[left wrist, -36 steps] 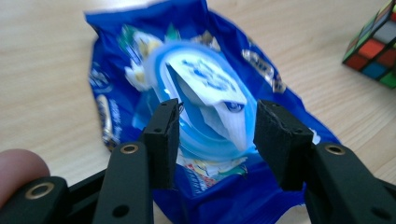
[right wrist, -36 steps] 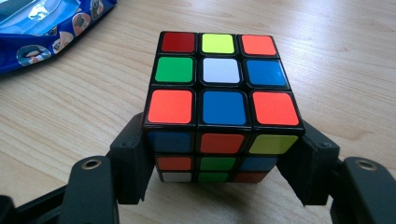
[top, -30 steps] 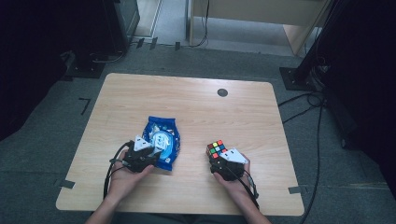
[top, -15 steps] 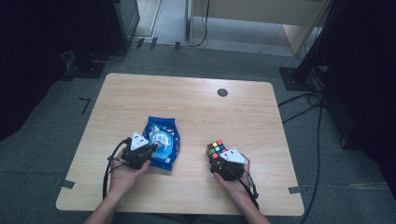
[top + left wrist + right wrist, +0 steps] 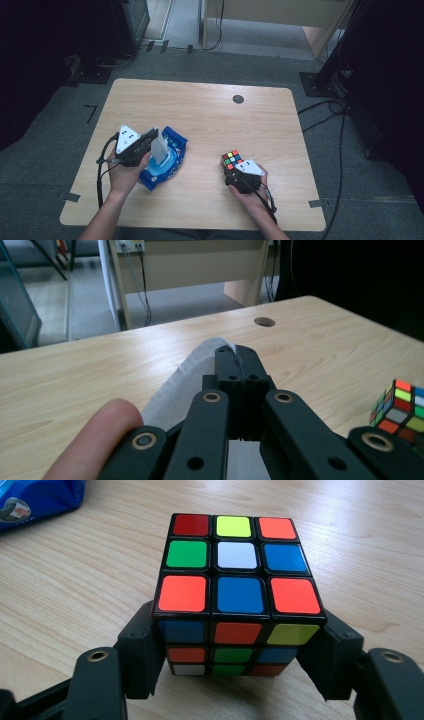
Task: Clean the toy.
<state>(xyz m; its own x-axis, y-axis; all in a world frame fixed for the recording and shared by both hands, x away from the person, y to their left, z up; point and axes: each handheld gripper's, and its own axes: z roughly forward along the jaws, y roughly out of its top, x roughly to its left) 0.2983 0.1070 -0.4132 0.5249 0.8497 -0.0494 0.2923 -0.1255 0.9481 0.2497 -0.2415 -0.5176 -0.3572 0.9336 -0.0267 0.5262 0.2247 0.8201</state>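
Observation:
A blue wipes packet (image 5: 170, 162) lies on the table's front left. My left gripper (image 5: 151, 136) is shut on a white wipe (image 5: 161, 148) that stands up out of the packet. In the left gripper view the wipe (image 5: 192, 372) is pinched between the closed jaws of the left gripper (image 5: 236, 356), with a thumb (image 5: 95, 440) beside them. At the front right, my right gripper (image 5: 232, 169) is shut on a scrambled Rubik's cube (image 5: 231, 158). The cube (image 5: 235, 565) sits on the wood with a jaw pressed on each side of it. The cube (image 5: 400, 407) also appears at the right in the left gripper view.
The wooden table (image 5: 210, 115) has a dark round cable hole (image 5: 238, 99) at the back centre. A corner of the blue packet (image 5: 35, 497) lies to the cube's far left. Dark stands and cables (image 5: 330, 107) sit on the floor around the table.
My left gripper has moved left and up from the packet, drawing the white wipe out with it. The right gripper and the cube have stayed put.

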